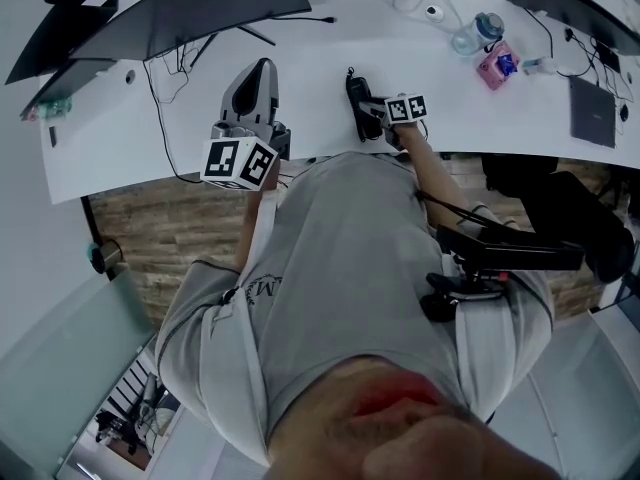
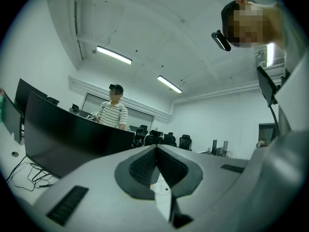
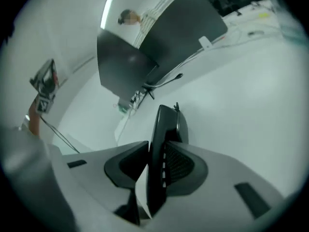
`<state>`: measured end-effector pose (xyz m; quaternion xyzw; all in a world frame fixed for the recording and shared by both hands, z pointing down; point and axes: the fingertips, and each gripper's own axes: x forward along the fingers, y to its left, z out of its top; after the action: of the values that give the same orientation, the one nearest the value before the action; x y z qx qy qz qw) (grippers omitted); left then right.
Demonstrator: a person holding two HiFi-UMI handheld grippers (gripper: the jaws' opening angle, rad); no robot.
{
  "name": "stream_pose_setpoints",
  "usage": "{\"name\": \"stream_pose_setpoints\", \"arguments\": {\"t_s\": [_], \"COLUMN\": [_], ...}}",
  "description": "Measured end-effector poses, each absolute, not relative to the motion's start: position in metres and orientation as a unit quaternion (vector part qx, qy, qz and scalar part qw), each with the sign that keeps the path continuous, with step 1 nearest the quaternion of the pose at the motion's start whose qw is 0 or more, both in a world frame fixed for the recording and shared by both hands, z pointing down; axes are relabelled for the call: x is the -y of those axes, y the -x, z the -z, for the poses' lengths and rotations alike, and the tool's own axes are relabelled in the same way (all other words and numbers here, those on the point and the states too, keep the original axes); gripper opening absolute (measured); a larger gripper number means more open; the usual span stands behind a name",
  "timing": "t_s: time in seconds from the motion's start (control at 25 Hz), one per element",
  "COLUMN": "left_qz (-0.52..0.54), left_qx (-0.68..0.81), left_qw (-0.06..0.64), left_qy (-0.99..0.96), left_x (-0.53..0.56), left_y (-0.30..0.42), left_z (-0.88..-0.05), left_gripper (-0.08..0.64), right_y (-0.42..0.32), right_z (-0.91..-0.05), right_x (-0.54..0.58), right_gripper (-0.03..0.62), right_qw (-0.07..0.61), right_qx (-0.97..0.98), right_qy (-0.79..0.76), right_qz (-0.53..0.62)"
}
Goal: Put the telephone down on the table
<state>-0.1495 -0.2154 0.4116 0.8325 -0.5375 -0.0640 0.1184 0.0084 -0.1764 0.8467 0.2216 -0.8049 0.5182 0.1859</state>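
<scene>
In the head view a black telephone handset [image 1: 354, 96] lies lengthwise over the white table [image 1: 120, 138], near its front edge. My right gripper [image 1: 366, 110], with its marker cube just to the right, reaches it from the side. In the right gripper view the telephone [image 3: 166, 124] stands on edge between the jaws, and both pads lie against it. My right gripper [image 3: 155, 148] is shut on it. My left gripper [image 1: 262, 68] hovers to the left, apart from the phone, pointing away from me. My left gripper [image 2: 155, 150] is shut, its pads meeting with nothing between them.
Dark monitors [image 1: 190, 8] stand along the far left of the table, with cables [image 1: 160, 88] trailing below them. A water bottle [image 1: 476, 32], a pink box [image 1: 497, 65] and a dark laptop [image 1: 592, 111] sit at the right. A chair armrest [image 1: 510, 250] is beside me. Another person [image 2: 113, 111] stands behind the monitors.
</scene>
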Motion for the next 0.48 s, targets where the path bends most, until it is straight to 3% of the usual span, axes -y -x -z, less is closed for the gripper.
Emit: {"name": "stream_pose_setpoints", "arguments": {"t_s": [0.16,0.48], "left_qz": [0.064,0.061], "left_qx": [0.534,0.529], "left_qw": [0.116,0.119], "left_qy": [-0.835,-0.838], "left_x": [0.216,0.222], "left_y": [0.148,0.142], "left_z": [-0.410,-0.412], "left_gripper": [0.009,0.009], "right_y": [-0.012,-0.007], "right_z": [-0.831,-0.835], "right_x": [0.184,0.187], "right_gripper": [0.110,0.142], "right_qw": [-0.001,0.057], "right_qx": [0.748,0.753], "right_qy": [-0.192,-0.192], "right_qz": [-0.636,-0.626]}}
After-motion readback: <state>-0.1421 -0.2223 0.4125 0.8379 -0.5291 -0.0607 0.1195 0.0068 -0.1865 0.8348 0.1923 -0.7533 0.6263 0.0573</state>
